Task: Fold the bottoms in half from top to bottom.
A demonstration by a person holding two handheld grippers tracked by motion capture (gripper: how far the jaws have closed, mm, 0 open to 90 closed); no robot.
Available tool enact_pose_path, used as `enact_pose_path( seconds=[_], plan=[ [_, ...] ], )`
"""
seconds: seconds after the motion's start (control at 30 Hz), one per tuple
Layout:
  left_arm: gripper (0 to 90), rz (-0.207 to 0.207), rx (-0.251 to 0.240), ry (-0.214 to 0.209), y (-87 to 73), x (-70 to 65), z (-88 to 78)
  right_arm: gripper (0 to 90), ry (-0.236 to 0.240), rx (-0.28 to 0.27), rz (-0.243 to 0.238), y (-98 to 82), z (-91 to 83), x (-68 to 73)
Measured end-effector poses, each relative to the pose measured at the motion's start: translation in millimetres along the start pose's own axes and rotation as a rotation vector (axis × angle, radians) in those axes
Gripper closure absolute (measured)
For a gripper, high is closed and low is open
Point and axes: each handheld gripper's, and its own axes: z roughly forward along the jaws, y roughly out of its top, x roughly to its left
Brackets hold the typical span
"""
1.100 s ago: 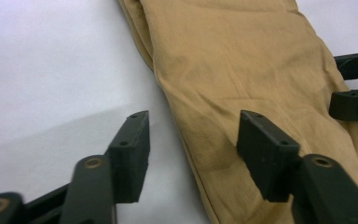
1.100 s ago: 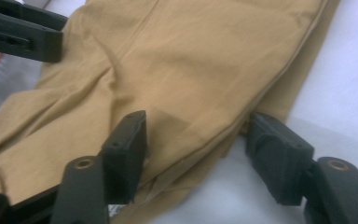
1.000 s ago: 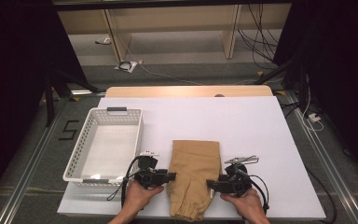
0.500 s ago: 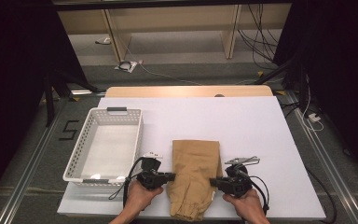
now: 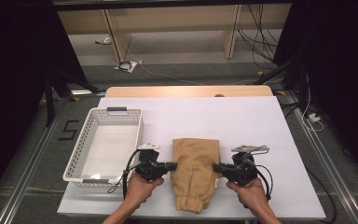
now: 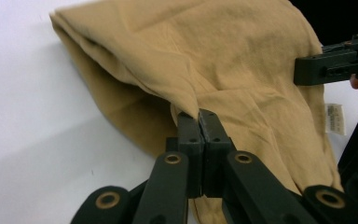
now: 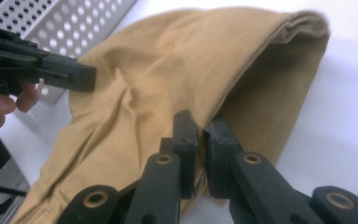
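Tan trousers (image 5: 195,171), small unreadable tag (image 6: 334,118) at edge.

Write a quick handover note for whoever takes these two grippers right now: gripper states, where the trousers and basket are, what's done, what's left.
Left gripper: shut on the left edge of the tan trousers, its fingers having just closed.
Right gripper: shut on the right edge, likewise just closed.
Trousers: folded on the white table, cuffs toward the person, pinched edges lifted a little.
White basket: left of the trousers, nothing in it.
Done: both edges gripped.
Left: probably another fold, or a lift into the basket.
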Motion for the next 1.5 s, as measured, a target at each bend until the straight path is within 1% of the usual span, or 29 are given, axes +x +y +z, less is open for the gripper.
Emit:
enact_pose_path(
  seconds=[0.1,0.13,0.23,0.33,0.47,0.53,0.67,0.9,0.97,1.07,1.23,1.37,1.5],
  plan=[
    [88.8,-0.01,-0.035,0.003,10.3,1.1,-1.3,84.6,-0.002,-0.017,-0.001,10.9,1.5,-5.5],
    [88.8,-0.009,-0.044,0.006,13.2,1.4,-1.0,84.6,-0.004,-0.015,0.007,15.6,2.6,-7.9],
    [88.8,-0.011,-0.059,0.018,19.8,2.2,2.2,84.6,-0.016,-0.019,0.003,24.6,7.7,-13.7],
    [88.8,-0.014,-0.069,0.047,26.3,5.5,8.0,84.6,-0.029,-0.016,0.006,31.7,11.5,-18.3],
    [88.8,-0.03,-0.084,0.071,33.4,10.5,15.2,84.6,-0.045,-0.011,0.009,39.9,18.1,-24.3],
    [88.8,-0.038,-0.088,0.082,36.3,12.3,19.3,84.6,-0.06,0.004,0.015,45.6,21.8,-28.5],
    [88.8,-0.055,-0.082,0.101,39.8,17.5,27.2,84.5,-0.072,0.012,0.028,53.5,28.5,-35.3],
    [88.7,-0.073,-0.061,0.142,36.6,25.4,41.6,84.3,-0.109,0.043,0.028,55.8,42.4,-43.2],
    [88.7,-0.076,-0.054,0.151,34.9,27.8,44.8,84.3,-0.113,0.044,0.038,55.2,45.8,-44.8],
    [88.6,-0.084,-0.043,0.162,32.2,30.8,49.0,84.3,-0.131,0.057,0.019,55.1,50.2,-46.0],
    [88.6,-0.084,-0.03,0.17,28.3,33.4,54.2,84.3,-0.155,0.076,0.005,53.3,57.0,-47.8],
    [88.5,-0.07,-0.015,0.18,26.3,32.9,57.8,84.3,-0.17,0.097,0.006,50.9,60.6,-49.6],
    [88.3,-0.065,-0.002,0.182,23.4,32.2,61.5,83.9,-0.198,0.114,-0.016,47.4,64.8,-49.4]
  ],
)
